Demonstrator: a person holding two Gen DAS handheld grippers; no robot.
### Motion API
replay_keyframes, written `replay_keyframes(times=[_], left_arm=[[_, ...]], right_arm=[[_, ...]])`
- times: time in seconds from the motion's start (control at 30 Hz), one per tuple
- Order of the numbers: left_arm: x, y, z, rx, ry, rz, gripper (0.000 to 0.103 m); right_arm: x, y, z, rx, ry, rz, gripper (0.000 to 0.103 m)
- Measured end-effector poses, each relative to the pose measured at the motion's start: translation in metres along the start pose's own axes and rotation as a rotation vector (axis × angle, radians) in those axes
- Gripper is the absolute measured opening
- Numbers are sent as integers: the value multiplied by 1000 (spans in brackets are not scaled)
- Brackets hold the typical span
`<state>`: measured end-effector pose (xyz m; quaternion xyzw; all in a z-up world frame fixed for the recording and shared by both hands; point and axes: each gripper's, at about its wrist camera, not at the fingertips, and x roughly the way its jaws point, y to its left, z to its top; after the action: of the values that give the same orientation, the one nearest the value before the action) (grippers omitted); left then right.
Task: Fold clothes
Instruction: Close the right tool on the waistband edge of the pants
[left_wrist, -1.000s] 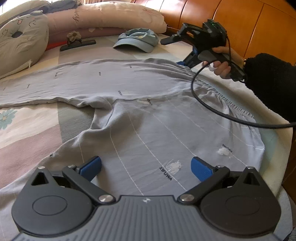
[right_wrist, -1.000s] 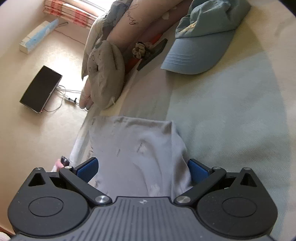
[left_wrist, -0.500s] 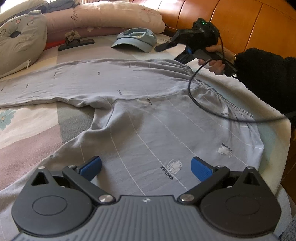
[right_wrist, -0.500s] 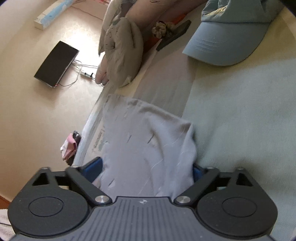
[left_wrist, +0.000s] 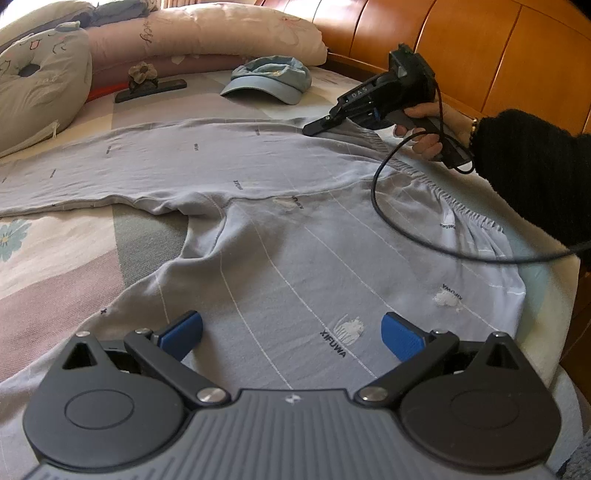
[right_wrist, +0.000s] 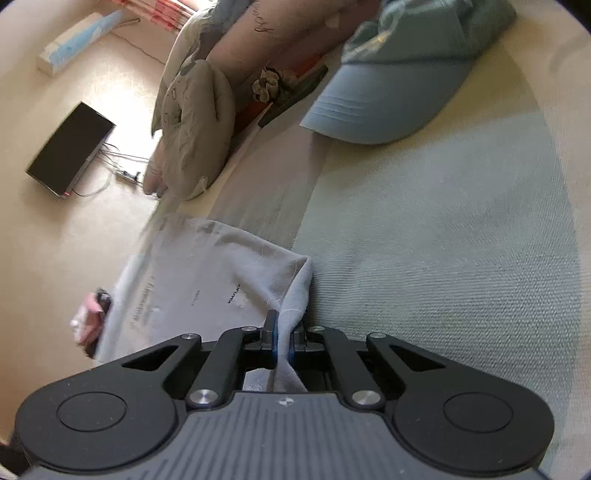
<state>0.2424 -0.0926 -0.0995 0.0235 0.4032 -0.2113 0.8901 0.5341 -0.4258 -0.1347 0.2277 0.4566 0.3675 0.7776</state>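
Note:
Grey trousers (left_wrist: 280, 236) with thin white lines lie spread flat on the bed, waistband to the right, one leg stretching far left. My left gripper (left_wrist: 291, 332) hovers open over the near leg, its blue pads wide apart with nothing between them. At the far corner of the waistband, my right gripper (left_wrist: 325, 125) is held by a hand in a black sleeve. In the right wrist view that gripper (right_wrist: 282, 332) is shut on a bunched fold of the grey trousers (right_wrist: 221, 273), which rises slightly off the bed.
A light blue cap (left_wrist: 269, 79) and a black strip with a flower (left_wrist: 147, 86) lie beyond the trousers. Pillows (left_wrist: 207, 33) line the back, with a wooden headboard (left_wrist: 480, 55) at the right. The black cable (left_wrist: 406, 229) droops over the waistband. The floor with a dark screen (right_wrist: 70, 147) lies past the bed edge.
My right gripper dropped to the far waistband corner and closed on the fabric; earlier its blue pads stood apart. The left gripper has stayed in place, open.

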Motion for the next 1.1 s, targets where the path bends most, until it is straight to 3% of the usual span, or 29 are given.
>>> replay_keyframes(times=[0.13,0.2,0.5,0.73,0.9,1.1], left_arm=[[-6,2,8,12,-8,-5,102],[-1,8,23,61,-6,8,102],[19,33,94,281,1,64,102],[73,46,133,386,41,100,102],[103,45,135,480,35,180,102],[117,51,143,522,-28,213,102]], right_arm=[[-5,25,-3,-85,-12,-103,9],[-6,31,-4,-102,-5,-113,12],[-12,29,-7,-79,-24,-141,10],[-13,53,-13,-176,-31,-204,8],[-14,71,-17,-248,-35,-244,7],[-14,101,-29,-361,-24,-269,7]])
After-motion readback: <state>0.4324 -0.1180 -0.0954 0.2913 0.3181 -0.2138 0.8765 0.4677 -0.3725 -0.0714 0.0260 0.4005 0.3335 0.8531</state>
